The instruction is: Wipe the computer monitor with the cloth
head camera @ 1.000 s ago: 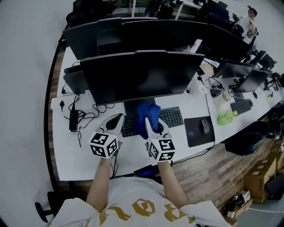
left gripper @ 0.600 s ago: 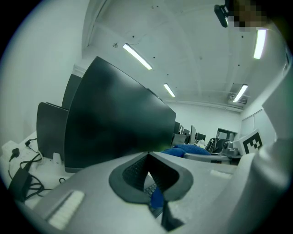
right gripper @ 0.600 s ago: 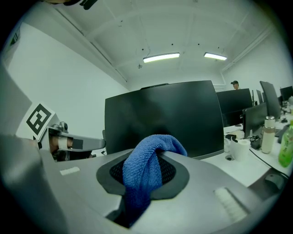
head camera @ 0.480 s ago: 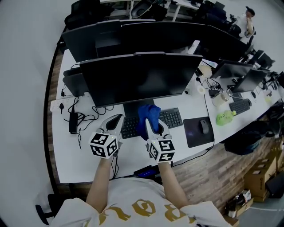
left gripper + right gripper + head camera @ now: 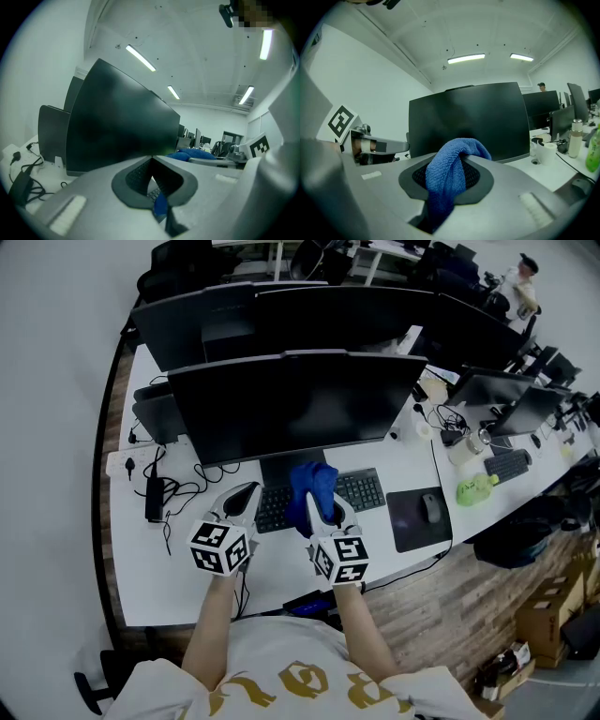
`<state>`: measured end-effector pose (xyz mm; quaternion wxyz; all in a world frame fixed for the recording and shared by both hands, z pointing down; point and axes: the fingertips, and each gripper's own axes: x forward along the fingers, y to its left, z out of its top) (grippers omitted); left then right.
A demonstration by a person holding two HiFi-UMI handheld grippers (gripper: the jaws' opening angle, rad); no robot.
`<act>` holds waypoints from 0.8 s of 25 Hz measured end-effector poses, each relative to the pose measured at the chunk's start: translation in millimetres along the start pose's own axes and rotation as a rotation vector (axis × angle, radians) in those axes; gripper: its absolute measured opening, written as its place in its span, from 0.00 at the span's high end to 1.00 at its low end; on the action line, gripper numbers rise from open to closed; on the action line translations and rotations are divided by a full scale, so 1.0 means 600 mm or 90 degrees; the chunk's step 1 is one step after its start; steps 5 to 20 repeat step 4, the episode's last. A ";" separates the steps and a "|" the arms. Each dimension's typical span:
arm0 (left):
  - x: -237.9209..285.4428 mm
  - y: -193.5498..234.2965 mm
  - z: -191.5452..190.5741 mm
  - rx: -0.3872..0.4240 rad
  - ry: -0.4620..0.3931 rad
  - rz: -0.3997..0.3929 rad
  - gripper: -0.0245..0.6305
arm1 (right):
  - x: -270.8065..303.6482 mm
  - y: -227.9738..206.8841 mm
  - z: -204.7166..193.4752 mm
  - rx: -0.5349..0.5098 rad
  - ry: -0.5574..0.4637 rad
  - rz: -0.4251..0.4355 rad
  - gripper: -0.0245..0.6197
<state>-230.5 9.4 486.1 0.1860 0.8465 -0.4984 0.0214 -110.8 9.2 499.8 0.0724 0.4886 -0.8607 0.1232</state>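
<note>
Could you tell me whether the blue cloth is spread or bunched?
Bunched: the blue cloth sits crumpled, clamped in the right gripper.

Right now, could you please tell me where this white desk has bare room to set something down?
Bare: the white desk's near-left corner, in front of the black power adapter; also between black monitor and dark mouse mat. Crowded: tangled cables and green bottle on the right.

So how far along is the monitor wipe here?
Done: the cloth is clamped in the right gripper. In hand: it is held over the keyboard, short of the monitor. To do: all the wiping; nothing touches the screen. The left gripper is shut, empty.
</note>
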 end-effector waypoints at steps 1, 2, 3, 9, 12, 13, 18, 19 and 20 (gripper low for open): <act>0.000 -0.001 -0.001 0.000 0.000 0.000 0.96 | -0.001 -0.001 -0.001 0.000 0.001 0.000 0.82; 0.001 -0.001 -0.001 -0.001 0.000 0.001 0.96 | -0.002 -0.002 -0.001 0.000 0.001 0.000 0.82; 0.002 -0.002 -0.002 -0.001 0.001 0.001 0.96 | -0.003 -0.004 -0.002 0.000 0.002 -0.001 0.82; 0.002 -0.002 -0.002 -0.001 0.001 0.001 0.96 | -0.003 -0.005 -0.003 0.000 0.003 -0.001 0.82; 0.002 -0.002 -0.002 -0.001 0.001 0.001 0.96 | -0.003 -0.005 -0.003 0.000 0.003 -0.001 0.82; 0.002 -0.002 -0.002 -0.001 0.001 0.001 0.96 | -0.003 -0.005 -0.003 0.000 0.003 -0.001 0.82; 0.002 -0.002 -0.002 -0.001 0.001 0.001 0.96 | -0.003 -0.005 -0.003 0.000 0.003 -0.001 0.82; 0.002 -0.002 -0.002 -0.001 0.001 0.001 0.96 | -0.003 -0.005 -0.003 0.000 0.003 -0.001 0.82; 0.002 -0.002 -0.002 -0.001 0.001 0.001 0.96 | -0.003 -0.005 -0.003 0.000 0.003 -0.001 0.82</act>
